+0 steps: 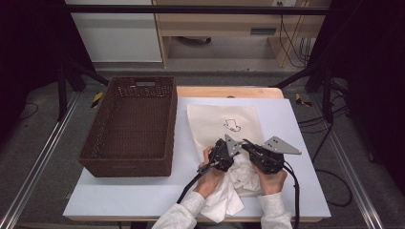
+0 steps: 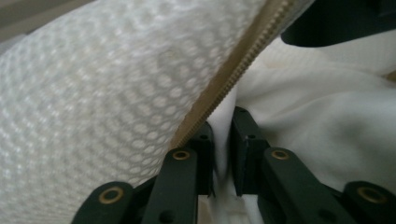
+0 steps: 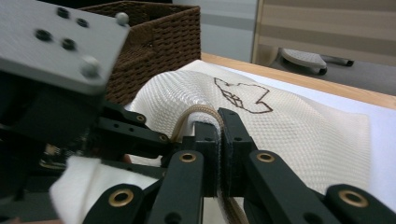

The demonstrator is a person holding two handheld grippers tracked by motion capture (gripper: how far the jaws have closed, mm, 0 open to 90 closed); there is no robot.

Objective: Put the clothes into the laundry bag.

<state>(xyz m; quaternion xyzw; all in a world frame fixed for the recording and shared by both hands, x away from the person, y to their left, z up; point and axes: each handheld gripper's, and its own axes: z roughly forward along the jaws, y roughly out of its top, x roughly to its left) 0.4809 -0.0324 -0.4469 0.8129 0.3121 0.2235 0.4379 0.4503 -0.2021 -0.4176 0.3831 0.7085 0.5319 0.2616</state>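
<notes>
Sleeves, pale grey, are entering at the bottom centre of the high view, and your two hands are meeting just above them in the lower middle of the frame. Your left hand (image 1: pixel 208 177) is carrying the left gripper (image 1: pixel 224 153); your right hand (image 1: pixel 270 180) is carrying the right gripper (image 1: pixel 253 151), its grey three-cornered plate (image 1: pixel 281 146) pointing toward the right edge.

Under and between your hands a white cloth (image 1: pixel 229 191) is lying crumpled, spilling toward the bottom edge of the white table (image 1: pixel 296 124). In the left gripper view your jaws are pinching a fold of that white cloth (image 2: pixel 327 121) at bottom centre, closed on it with only the fabric between them, while the mesh bag (image 2: pixel 93 102) is arching across the upper left with its tan zipper (image 2: pixel 233 74) running diagonally down to the jaws.

In the right gripper view your jaws are clamping the zippered edge (image 3: pixel 201 114) of the mesh bag (image 3: pixel 299 126) at the centre, pressed together on it.

Past the grippers, the mesh bag (image 1: pixel 224 125) is lying flat in the middle of the high view, a dark outline drawing (image 1: pixel 232 125) on it. Left of it, just beside its edge, a brown wicker basket (image 1: pixel 95 143) is sitting. Beyond the table's far wooden edge (image 1: pixel 229 91), floor and furniture are showing at the top.
</notes>
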